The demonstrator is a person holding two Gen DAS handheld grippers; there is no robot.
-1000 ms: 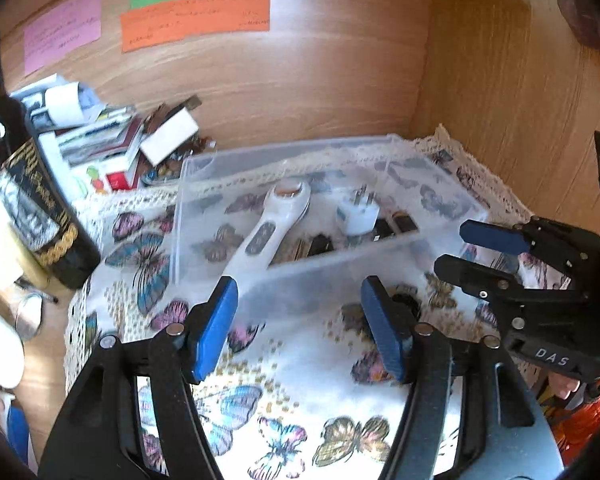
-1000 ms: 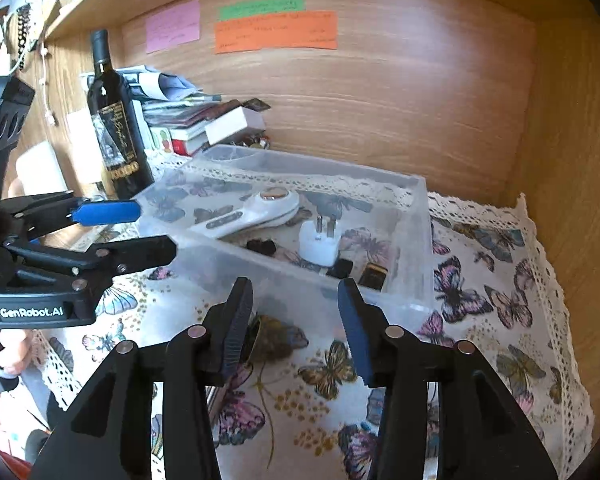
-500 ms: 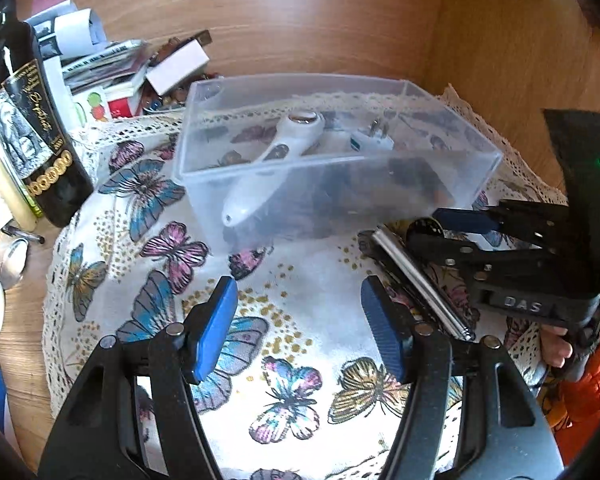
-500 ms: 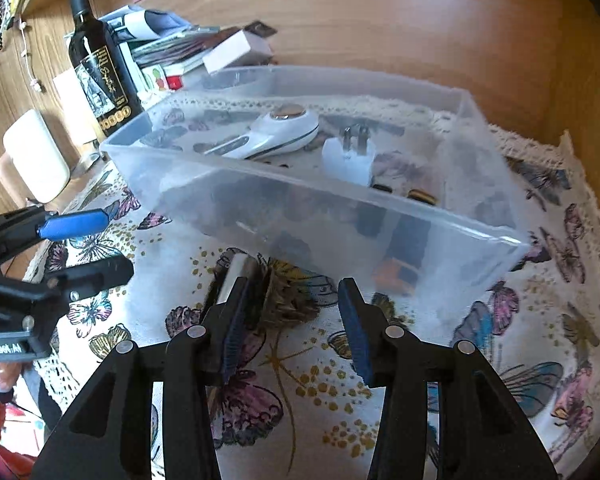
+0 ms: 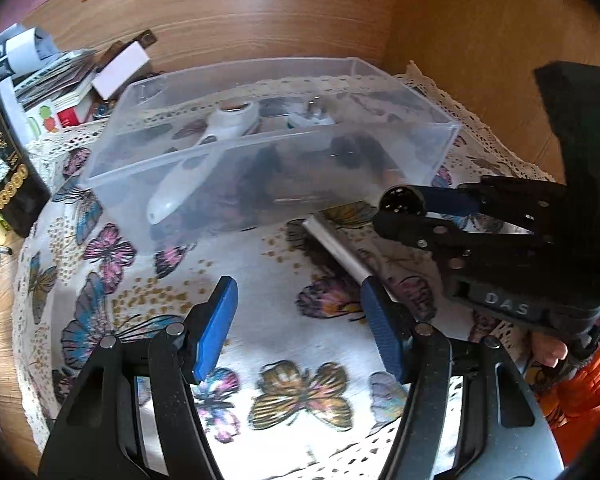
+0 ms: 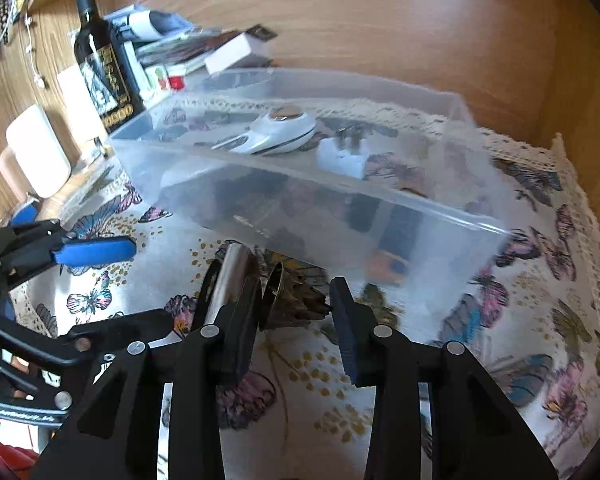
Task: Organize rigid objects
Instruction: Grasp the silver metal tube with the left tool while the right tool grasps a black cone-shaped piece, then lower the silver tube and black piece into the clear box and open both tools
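- The right gripper (image 6: 296,312) is seen at lower centre of its own view, jaws parted wide and nothing held; a small dark, brass-rimmed object (image 6: 290,300) lies between the fingertips on the cloth.
- A silver metal cylinder (image 6: 230,276) lies just left of the left-hand finger, apparently touching it; contact cannot be confirmed.
- The left gripper (image 5: 296,324) is seen at lower centre of its view, jaws wide apart and empty, with only the butterfly tablecloth (image 5: 292,384) beneath them.
- In the left view the cylinder lies diagonally, right of centre, with the right gripper's tips over its far end.
- The clear plastic bin (image 6: 480,224) stands just behind both loose items, across the middle of the frame; a white handheld device (image 6: 276,132) and a white plug adapter (image 6: 342,158) are already inside.
- A wine bottle (image 6: 100,60) and stacked books (image 6: 180,52) stand at upper left, well apart from the work.
- Step judged in hand: pickup of the dark object for transfer to the bin.
- It is advised that the jaws be centred over the object so that the cylinder is not nudged or caught, closed low on its body, and lifted clear of the bin's near wall before release.
- The object's exact form cannot be determined because of blur.
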